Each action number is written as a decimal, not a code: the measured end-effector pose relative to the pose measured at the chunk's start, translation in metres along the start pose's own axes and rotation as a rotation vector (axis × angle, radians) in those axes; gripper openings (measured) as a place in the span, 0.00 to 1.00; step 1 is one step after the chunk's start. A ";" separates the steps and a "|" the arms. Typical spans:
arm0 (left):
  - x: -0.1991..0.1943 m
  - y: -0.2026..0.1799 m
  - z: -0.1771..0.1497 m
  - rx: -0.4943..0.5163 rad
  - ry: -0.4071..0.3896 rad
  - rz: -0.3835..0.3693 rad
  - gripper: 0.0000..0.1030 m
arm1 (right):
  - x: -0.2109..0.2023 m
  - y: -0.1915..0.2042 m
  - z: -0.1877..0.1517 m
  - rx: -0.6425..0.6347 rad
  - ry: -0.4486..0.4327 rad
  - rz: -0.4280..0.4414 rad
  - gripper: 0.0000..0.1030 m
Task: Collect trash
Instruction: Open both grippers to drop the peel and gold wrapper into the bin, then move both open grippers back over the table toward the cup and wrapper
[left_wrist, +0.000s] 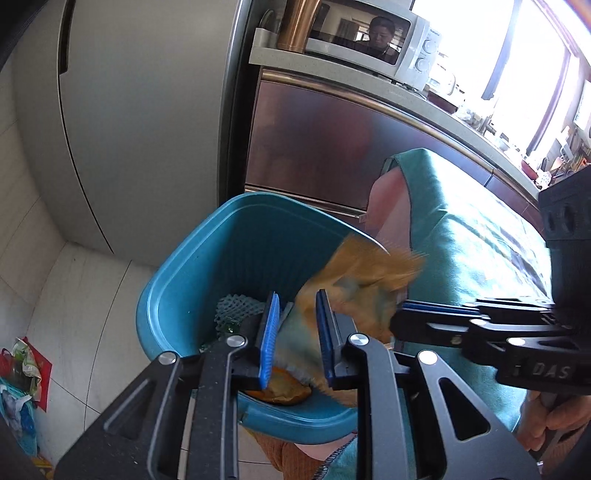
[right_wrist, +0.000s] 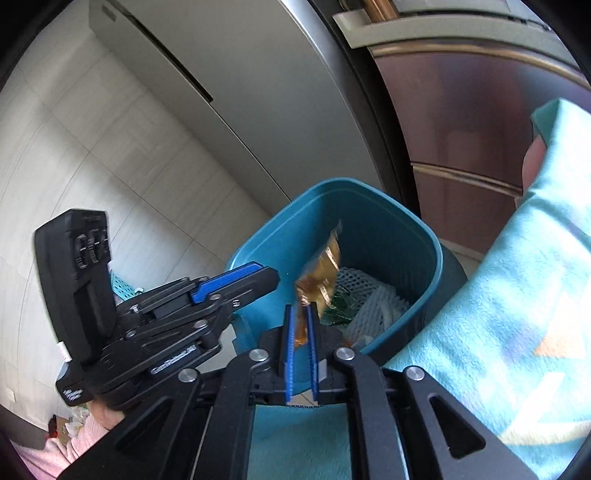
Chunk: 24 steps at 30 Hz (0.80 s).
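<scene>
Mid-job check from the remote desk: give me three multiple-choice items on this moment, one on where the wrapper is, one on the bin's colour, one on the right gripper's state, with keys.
1. Where is the orange wrapper?
A. on the floor
B. over the open bin, at the right gripper's tips
C. on the microwave

2. What colour is the bin?
A. red
B. white
C. teal blue

3. What is the right gripper doing?
A. pinching the wrapper's lower edge
B. wide open and empty
C. gripping the bin's rim

Key: 1 B, the wrapper hangs above the bin's mouth; 2 C, its walls are teal blue; 3 A, the wrapper's lower edge sits between the nearly closed fingers.
</scene>
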<state>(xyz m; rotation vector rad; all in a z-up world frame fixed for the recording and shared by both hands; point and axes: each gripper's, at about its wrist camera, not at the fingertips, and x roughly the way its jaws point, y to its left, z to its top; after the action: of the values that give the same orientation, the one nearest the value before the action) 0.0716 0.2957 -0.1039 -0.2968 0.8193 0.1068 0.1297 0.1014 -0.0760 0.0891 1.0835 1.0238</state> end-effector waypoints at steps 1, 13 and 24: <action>-0.001 0.000 -0.001 0.001 -0.005 0.003 0.19 | 0.000 0.000 0.000 0.001 -0.002 -0.005 0.06; -0.025 -0.014 -0.003 0.033 -0.068 -0.043 0.23 | -0.022 -0.009 -0.010 0.014 -0.043 -0.004 0.16; -0.062 -0.067 -0.009 0.138 -0.161 -0.152 0.41 | -0.094 -0.009 -0.034 -0.033 -0.189 -0.026 0.23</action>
<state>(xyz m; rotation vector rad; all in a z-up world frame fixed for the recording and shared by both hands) 0.0373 0.2305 -0.0500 -0.2164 0.6382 -0.0675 0.1024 0.0146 -0.0333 0.1419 0.8937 0.9894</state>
